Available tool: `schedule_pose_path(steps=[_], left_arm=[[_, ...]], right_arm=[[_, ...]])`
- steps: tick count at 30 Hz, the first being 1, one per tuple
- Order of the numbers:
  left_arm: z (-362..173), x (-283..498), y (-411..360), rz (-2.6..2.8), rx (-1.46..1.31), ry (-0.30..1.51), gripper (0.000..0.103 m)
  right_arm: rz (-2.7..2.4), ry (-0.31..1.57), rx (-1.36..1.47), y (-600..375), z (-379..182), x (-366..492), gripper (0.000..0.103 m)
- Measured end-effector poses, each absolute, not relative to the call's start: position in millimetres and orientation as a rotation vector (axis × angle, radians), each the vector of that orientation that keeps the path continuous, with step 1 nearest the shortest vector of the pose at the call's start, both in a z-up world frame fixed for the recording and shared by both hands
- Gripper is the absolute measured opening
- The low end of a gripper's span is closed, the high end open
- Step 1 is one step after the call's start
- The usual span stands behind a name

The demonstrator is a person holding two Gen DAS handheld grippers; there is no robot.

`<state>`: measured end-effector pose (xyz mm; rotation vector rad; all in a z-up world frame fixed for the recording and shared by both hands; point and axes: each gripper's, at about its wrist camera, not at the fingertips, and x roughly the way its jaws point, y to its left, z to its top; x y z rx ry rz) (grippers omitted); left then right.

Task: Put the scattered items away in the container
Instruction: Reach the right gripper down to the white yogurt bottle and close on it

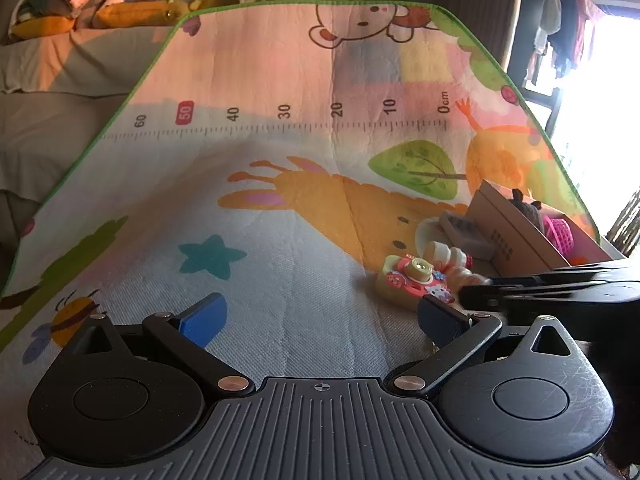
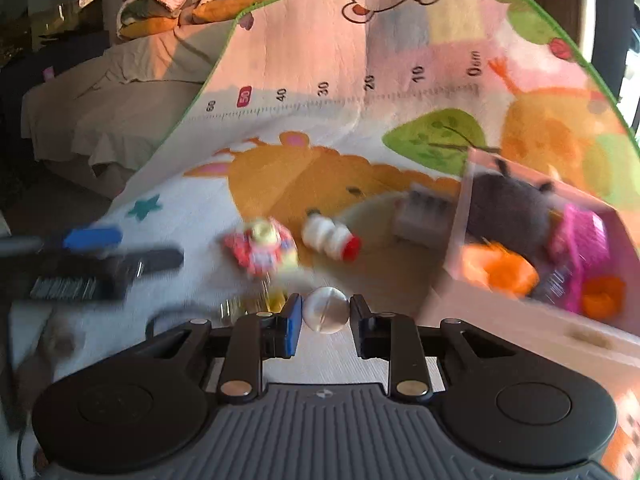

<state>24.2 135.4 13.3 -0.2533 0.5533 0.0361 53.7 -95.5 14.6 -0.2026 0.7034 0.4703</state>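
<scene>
My right gripper [image 2: 325, 312] is shut on a small clear round ball [image 2: 325, 309], a pad pressed to each side, just above the play mat [image 2: 320, 152]. Beyond it lie a pink toy camera [image 2: 262, 250] and a small white bottle with a red cap [image 2: 330, 240]. The open cardboard box [image 2: 500, 328] stands to the right. My left gripper [image 1: 322, 316] is open over bare mat [image 1: 280, 220], nothing between its blue pads. In the left wrist view the toy camera [image 1: 412, 280] and the bottle [image 1: 448, 256] lie right of it, and the right gripper's black fingers [image 1: 520, 292] reach in from the right edge.
The box [image 1: 516, 240] holds a dark plush toy [image 2: 504, 208], a pink basket [image 2: 580, 248] and orange pieces [image 2: 500, 268]. A grey ridged tray [image 2: 424, 212] lies against the box's left side. The mat lies on a bed, with soft toys [image 1: 120, 0] piled at the far end.
</scene>
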Motion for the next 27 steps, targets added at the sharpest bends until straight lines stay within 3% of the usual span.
schedule_pose_path(steps=[9,20,24,27], left_arm=[[14.6,26.2,127.4,0.046,-0.2,0.567,0.103],[15.5,16.4,49.5,-0.18,0.087,0.612,0.103],[13.9,12.8,32.5,-0.192,0.17,0.61,0.103],[11.8,15.1,29.6,-0.177,0.177,0.633,0.103]], right_arm=[[0.303,0.731,-0.199,-183.1,16.6,-13.3,0.025],[0.257,0.65,-0.17,-197.3,-4.8,-22.0,0.025],[0.275,0.677,-0.153,-199.9,-11.5,-18.9,0.042],[0.287,0.685,-0.153,-201.9,-18.2,-24.8,0.041]])
